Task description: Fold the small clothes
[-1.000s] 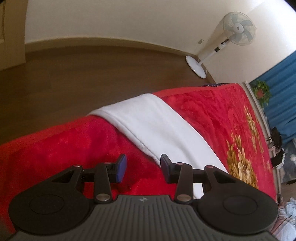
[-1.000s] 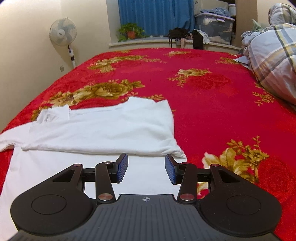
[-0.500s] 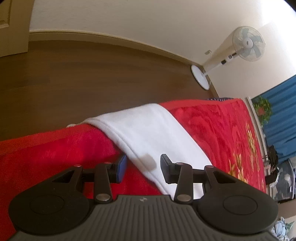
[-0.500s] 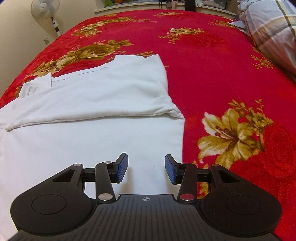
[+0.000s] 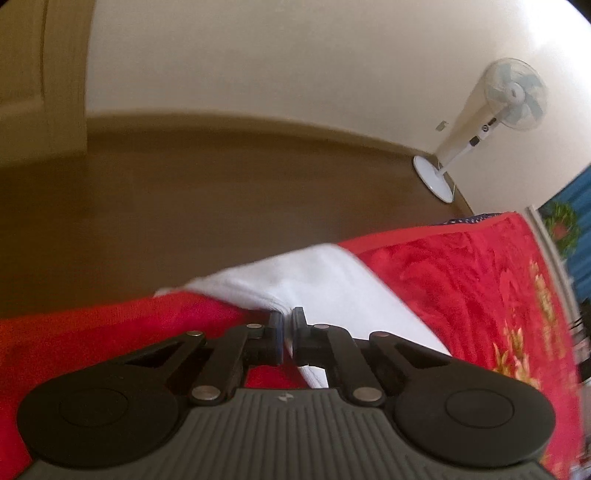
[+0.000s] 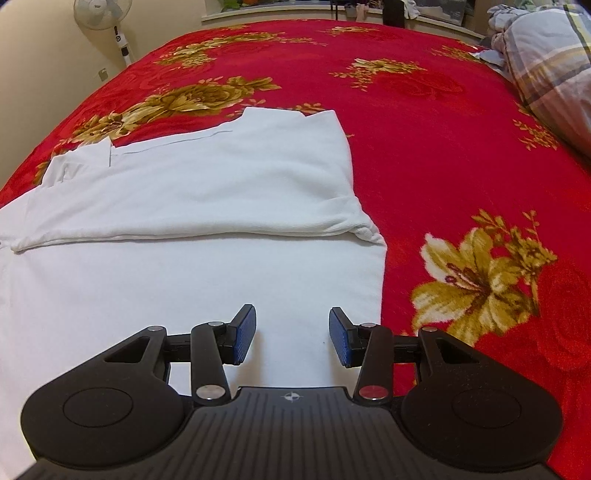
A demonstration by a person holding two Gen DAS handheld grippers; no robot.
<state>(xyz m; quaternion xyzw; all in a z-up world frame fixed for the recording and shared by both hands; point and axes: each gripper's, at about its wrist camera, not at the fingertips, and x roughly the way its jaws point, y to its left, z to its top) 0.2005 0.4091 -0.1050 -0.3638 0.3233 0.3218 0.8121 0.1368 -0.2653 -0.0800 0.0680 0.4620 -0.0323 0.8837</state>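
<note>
A white shirt (image 6: pixel 192 236) lies flat on the red floral blanket (image 6: pixel 424 122), its far half folded toward me over the near half. In the left wrist view the shirt (image 5: pixel 317 277) reaches the bed's edge. My left gripper (image 5: pixel 287 325) is shut on the shirt's near hem at that edge. My right gripper (image 6: pixel 292 334) is open and empty, low over the shirt's near layer, close to its right edge.
A standing fan (image 5: pixel 491 118) stands on the brown floor (image 5: pixel 221 192) by the wall, also in the right wrist view (image 6: pixel 107 22). A plaid duvet (image 6: pixel 550 62) is piled at the bed's far right. Clutter lines the windowsill behind the bed.
My left gripper has closed on the shirt's edge; it was open before. My right gripper has moved forward and lower over the shirt, still open.
</note>
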